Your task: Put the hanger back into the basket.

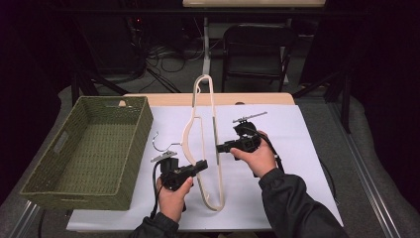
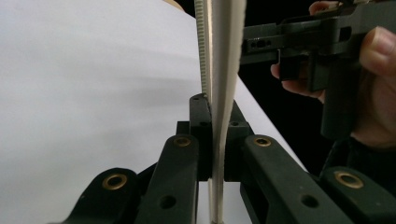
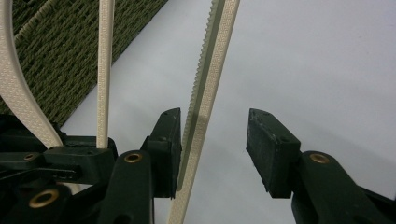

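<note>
A cream plastic hanger (image 1: 214, 129) with a metal hook (image 1: 157, 142) is held on edge over the white sheet, its long axis running away from me. My left gripper (image 1: 202, 165) is shut on one arm of the hanger (image 2: 219, 70); in the left gripper view its jaws (image 2: 215, 140) pinch the thin edge. My right gripper (image 1: 221, 147) stands open around the ridged straight bar (image 3: 205, 93). That bar passes between its jaws (image 3: 212, 149), touching or almost touching the left one. The left gripper (image 3: 70, 158) also appears at the lower left of the right gripper view.
A green woven basket (image 1: 143, 129) stands empty at the left of the table. A white sheet (image 1: 292, 134) covers the wooden tabletop (image 1: 163, 99). Beyond the far edge are a dark folding chair (image 1: 257, 49) and cables on the floor.
</note>
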The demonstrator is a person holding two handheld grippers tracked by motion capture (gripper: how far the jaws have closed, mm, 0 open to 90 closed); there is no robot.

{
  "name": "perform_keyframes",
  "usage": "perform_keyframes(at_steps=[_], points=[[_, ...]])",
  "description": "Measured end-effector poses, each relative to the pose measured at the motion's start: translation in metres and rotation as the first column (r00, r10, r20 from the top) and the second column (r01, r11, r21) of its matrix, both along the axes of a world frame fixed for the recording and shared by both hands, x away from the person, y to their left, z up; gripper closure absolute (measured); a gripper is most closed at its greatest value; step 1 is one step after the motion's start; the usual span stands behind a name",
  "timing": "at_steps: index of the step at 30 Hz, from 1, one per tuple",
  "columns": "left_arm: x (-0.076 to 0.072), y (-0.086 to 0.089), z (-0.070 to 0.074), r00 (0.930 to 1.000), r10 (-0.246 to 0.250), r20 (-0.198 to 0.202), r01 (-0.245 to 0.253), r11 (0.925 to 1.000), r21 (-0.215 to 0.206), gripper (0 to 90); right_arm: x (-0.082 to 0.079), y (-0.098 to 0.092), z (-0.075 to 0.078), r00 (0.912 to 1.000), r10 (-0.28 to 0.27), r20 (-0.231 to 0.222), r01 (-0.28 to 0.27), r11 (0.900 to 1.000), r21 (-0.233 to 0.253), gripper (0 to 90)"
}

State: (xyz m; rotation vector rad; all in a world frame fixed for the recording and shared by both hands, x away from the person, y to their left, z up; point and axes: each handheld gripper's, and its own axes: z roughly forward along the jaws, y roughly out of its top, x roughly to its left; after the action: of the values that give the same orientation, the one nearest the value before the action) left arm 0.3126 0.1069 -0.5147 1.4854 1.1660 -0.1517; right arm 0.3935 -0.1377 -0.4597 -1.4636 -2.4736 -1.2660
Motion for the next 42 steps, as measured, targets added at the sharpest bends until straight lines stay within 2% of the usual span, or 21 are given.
perform_keyframes(at_steps=[4, 6, 12, 13, 16, 24, 29, 33, 42], points=[[0.002, 0.001, -0.001, 0.9996, 0.002, -0.029, -0.002, 0.9998, -0.017, 87.2, -0.002, -0.002, 0.003, 1.0, -0.002, 0.005, 0.002, 1.0, 0.012, 52.9], [0.003, 0.002, -0.001, 0.9991, -0.002, -0.043, 0.001, 0.9992, -0.04, 87.3, -0.002, -0.004, 0.004, 0.9999, -0.007, 0.013, 0.007, 1.0, 0.018, 52.2], [0.004, 0.006, 0.005, 0.9989, 0.004, -0.048, -0.006, 0.999, -0.044, 87.3, -0.003, -0.01, 0.007, 0.9999, -0.006, 0.014, 0.006, 1.0, 0.008, 49.2], [0.004, 0.007, 0.008, 0.999, 0.006, -0.045, -0.007, 0.9994, -0.035, 87.3, -0.004, -0.01, 0.006, 0.9998, -0.011, 0.018, 0.011, 1.0, 0.013, 48.7], [0.004, 0.01, 0.015, 0.9993, 0.009, -0.038, -0.009, 0.9999, -0.01, 87.2, -0.005, -0.012, 0.007, 0.9996, -0.004, 0.027, 0.004, 1.0, -0.019, 47.3], [0.007, 0.016, 0.032, 0.9986, -0.028, -0.044, 0.031, 0.997, 0.07, 87.2, -0.007, -0.018, 0.006, 0.9996, -0.009, 0.026, 0.01, 0.999, -0.038, 47.2], [0.015, 0.018, 0.037, 0.9969, -0.042, -0.066, 0.049, 0.9924, 0.113, 87.2, -0.009, -0.02, 0.006, 0.9993, -0.019, 0.032, 0.021, 0.998, -0.057, 46.9], [0.022, 0.017, 0.038, 0.9962, -0.044, -0.075, 0.056, 0.9851, 0.163, 87.3, -0.009, -0.022, 0.006, 0.9993, -0.016, 0.033, 0.018, 0.997, -0.073, 46.6], [0.035, 0.02, 0.046, 0.9919, -0.038, -0.122, 0.063, 0.9752, 0.212, 87.2, -0.011, -0.026, 0.005, 0.9992, -0.02, 0.034, 0.023, 0.996, -0.087, 46.6]])
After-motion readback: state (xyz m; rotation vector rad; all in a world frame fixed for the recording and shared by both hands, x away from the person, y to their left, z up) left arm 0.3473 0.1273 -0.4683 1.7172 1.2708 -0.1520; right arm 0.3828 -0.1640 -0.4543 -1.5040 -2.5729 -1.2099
